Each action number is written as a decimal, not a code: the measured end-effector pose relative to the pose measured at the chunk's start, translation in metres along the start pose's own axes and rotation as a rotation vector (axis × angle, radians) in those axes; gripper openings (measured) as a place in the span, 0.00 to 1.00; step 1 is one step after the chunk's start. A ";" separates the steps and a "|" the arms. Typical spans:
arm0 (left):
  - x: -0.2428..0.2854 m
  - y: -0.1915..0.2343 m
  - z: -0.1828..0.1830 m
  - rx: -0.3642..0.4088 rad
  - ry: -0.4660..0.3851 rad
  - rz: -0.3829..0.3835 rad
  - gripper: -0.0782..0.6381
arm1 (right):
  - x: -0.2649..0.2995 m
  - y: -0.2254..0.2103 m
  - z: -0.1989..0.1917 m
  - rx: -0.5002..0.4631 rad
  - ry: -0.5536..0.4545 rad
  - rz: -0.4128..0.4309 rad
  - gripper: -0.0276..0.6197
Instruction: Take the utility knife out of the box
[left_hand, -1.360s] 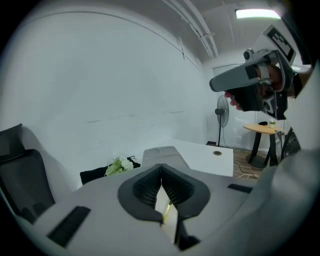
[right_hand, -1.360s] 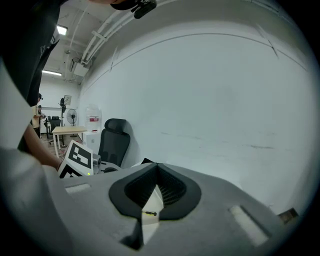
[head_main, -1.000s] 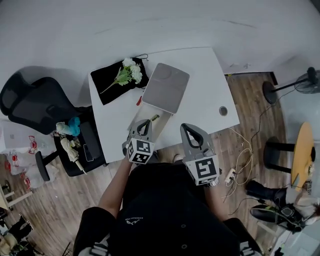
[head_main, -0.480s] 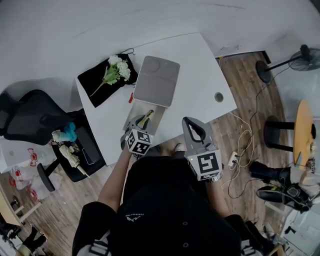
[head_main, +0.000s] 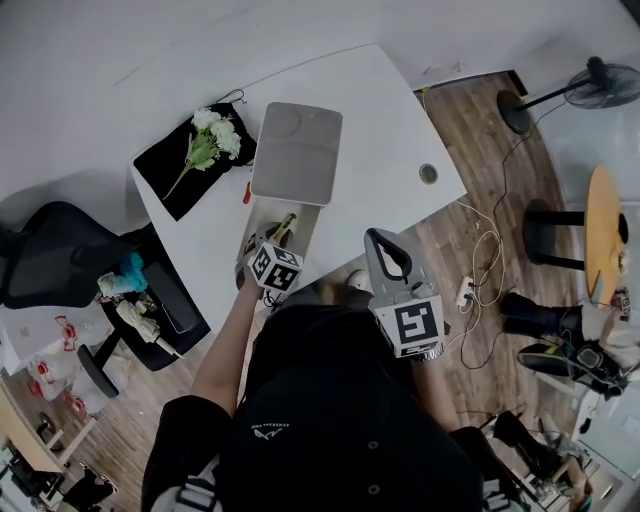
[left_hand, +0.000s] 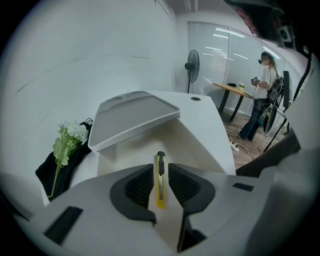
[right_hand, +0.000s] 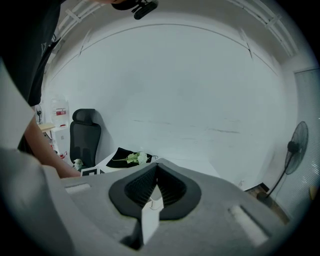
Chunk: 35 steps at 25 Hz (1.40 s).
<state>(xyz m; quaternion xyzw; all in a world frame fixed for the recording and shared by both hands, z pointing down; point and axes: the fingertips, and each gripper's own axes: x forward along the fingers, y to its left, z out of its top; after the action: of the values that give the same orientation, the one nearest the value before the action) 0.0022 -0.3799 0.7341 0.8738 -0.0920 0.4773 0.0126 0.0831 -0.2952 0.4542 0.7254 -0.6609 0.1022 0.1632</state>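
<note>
**Knife in the box**

The yellow knife (left_hand: 160, 181) lies flat in the open white box (left_hand: 192, 142) on the surface (head_main: 385, 130). The left tongs (left_hand: 160, 169) are open, with the knife showing between them. The right tongs (right_hand: 156, 171) are closed on nothing.

Two hand-held grippers out in front of the body, the left one lower and farther forward.

The left hand-held gripper (head_main: 268, 236) points away from the person and down, marker cube facing up, at the end of a bare left forearm (head_main: 226, 345) stretched forward from the shoulder. In its own view the jaws stand a little apart, and the knife (left_hand: 160, 180) shows in the gap with a sliver of space on each side. The right hand-held gripper (head_main: 380, 240) sits close to the torso, tilted upward. Its jaws meet at the tips with nothing between them.
</note>
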 end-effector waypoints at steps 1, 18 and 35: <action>0.003 0.001 0.000 0.003 0.010 -0.004 0.24 | 0.000 -0.002 -0.001 0.005 0.005 -0.007 0.05; 0.030 -0.003 -0.013 0.012 0.122 -0.088 0.24 | 0.008 -0.006 -0.014 0.027 0.043 -0.034 0.05; 0.022 -0.006 -0.011 -0.060 0.114 -0.063 0.18 | 0.000 -0.001 -0.018 0.006 0.030 0.010 0.05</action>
<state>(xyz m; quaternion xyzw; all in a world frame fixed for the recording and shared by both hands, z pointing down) 0.0059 -0.3763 0.7585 0.8468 -0.0780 0.5228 0.0588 0.0848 -0.2887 0.4714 0.7208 -0.6618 0.1157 0.1703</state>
